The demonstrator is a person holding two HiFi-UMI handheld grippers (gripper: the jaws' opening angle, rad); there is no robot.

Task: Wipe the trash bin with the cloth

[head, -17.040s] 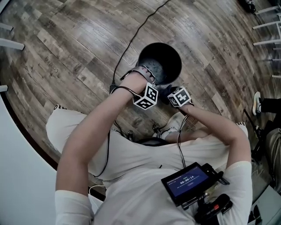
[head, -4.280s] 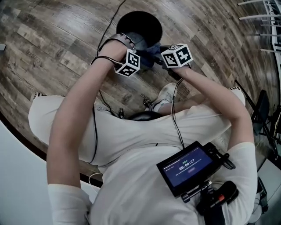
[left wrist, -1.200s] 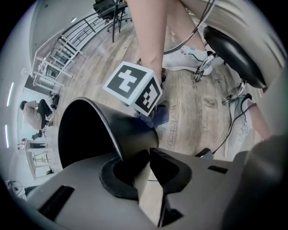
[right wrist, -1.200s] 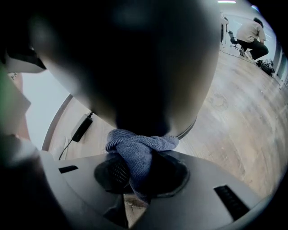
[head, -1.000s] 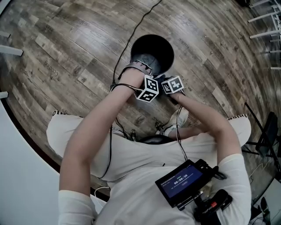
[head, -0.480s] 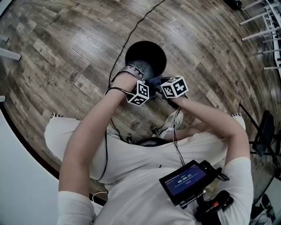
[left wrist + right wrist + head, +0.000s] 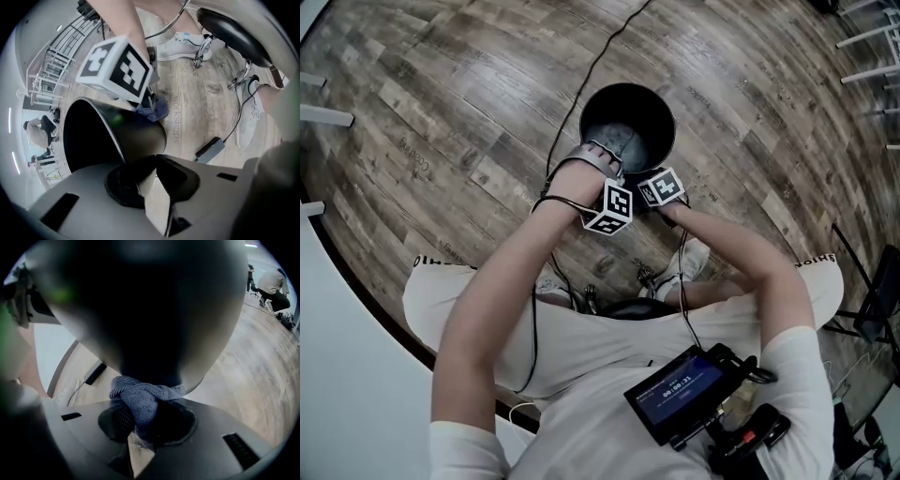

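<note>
Pinching the bin (image 7: pixel 135 136) rim, your left gripper (image 7: pixel 152 162) has just closed on it; your right gripper (image 7: pixel 147 417) clamps the cloth (image 7: pixel 140 399) against the bin's outer wall

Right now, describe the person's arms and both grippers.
Short white sleeves, forearms bare. The left gripper and right gripper have grey bodies with dark jaws, each topped by a white cube with black square markers. Thin black cables trail from both wrists; a grey strap wraps the left.

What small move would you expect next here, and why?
Probably slide the cloth, pinched in the right tool, around the outer wall of the trash bin: it presses there, and the left tool has just closed on the rim, steadying the bin.
</note>
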